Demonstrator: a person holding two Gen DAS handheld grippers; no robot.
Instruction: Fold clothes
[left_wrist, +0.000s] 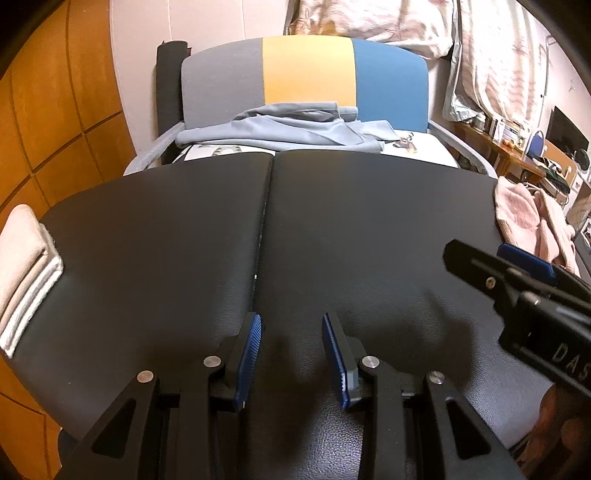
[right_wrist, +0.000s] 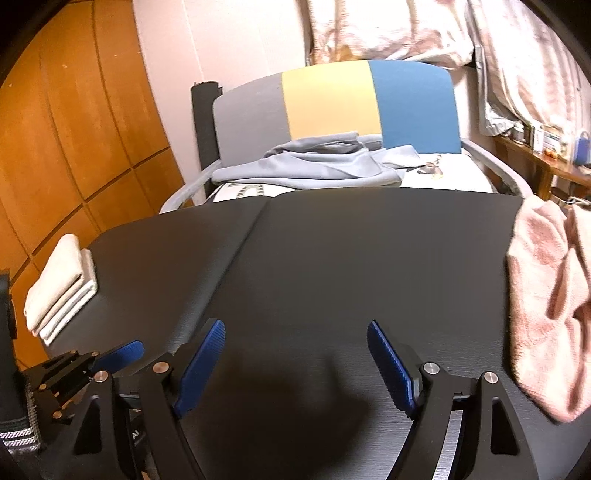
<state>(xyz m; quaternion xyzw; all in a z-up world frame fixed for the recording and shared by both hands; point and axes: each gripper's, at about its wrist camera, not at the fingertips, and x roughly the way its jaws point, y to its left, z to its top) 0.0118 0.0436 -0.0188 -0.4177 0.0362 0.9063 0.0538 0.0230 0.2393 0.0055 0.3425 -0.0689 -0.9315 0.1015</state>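
Both claws hang empty with jaws apart over the bare black counter (right_wrist: 332, 258). The crumpled pink garment (right_wrist: 546, 295) lies at the counter's right edge, just right of the right claw (right_wrist: 295, 363), the nearer one; the left claw (left_wrist: 291, 354) is well apart from it. Folded towels (right_wrist: 59, 291) sit far left.

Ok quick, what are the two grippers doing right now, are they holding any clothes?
Left gripper: open, holding nothing, over the black table.
Right gripper: open wide, holding nothing; the pink cloth lies beside it.

White letters "DAS" on the right hand-held gripper (left_wrist: 498, 266), cut off by the frame edge.
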